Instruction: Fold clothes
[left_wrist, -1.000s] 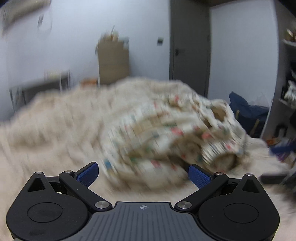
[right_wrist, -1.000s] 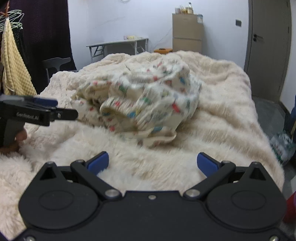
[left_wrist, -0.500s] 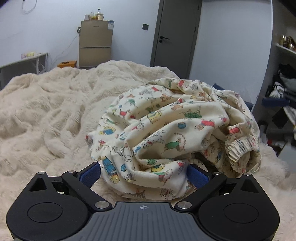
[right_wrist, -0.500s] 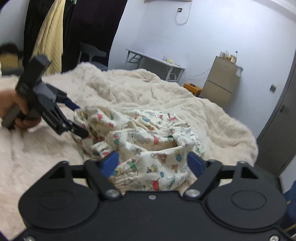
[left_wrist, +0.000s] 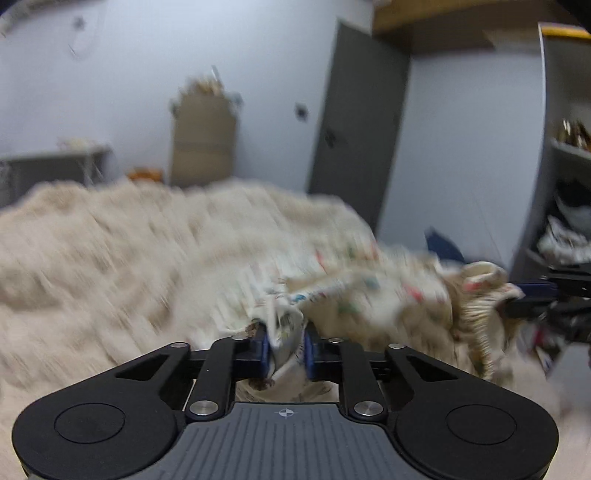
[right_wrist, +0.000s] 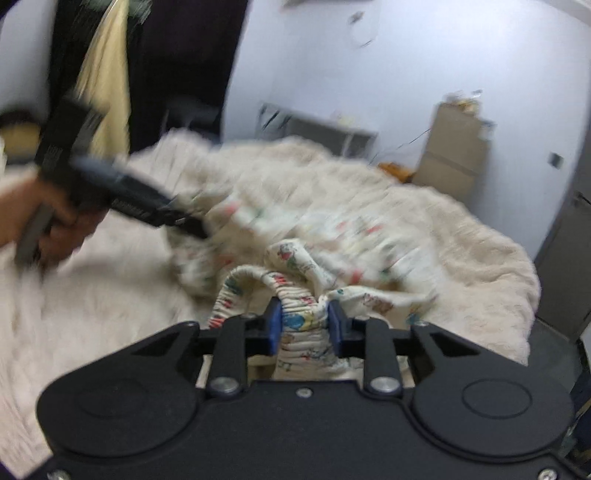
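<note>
A bunched fold of the printed garment (left_wrist: 354, 295) is clamped between the blue pads (left_wrist: 263, 349) of the left gripper (left_wrist: 285, 349); its jaws have just been closing, and cloth now fills the gap between them. From that grip the garment is stretched ahead and to the right, over the fluffy blanket (left_wrist: 110, 266), toward the right gripper (left_wrist: 532, 295), which is seen at the far right edge with gathered cloth at its tips.

In the right wrist view the elastic, ruched band of the garment (right_wrist: 295, 288) is pinched between the pads (right_wrist: 274, 328) of the right gripper (right_wrist: 303, 328), whose jaws have likewise just been closing onto it. The rest of the garment is spread ahead and to the left, where the left gripper (right_wrist: 192, 225) is held by a hand (right_wrist: 55, 225) with its tips buried in the cloth. Both views are blurred, so the print cannot be made out in detail. A cabinet (right_wrist: 454, 147) and a table (right_wrist: 325, 129) are seen beyond the blanket (right_wrist: 461, 236), and a grey door (left_wrist: 354, 122) ahead of the left gripper.
</note>
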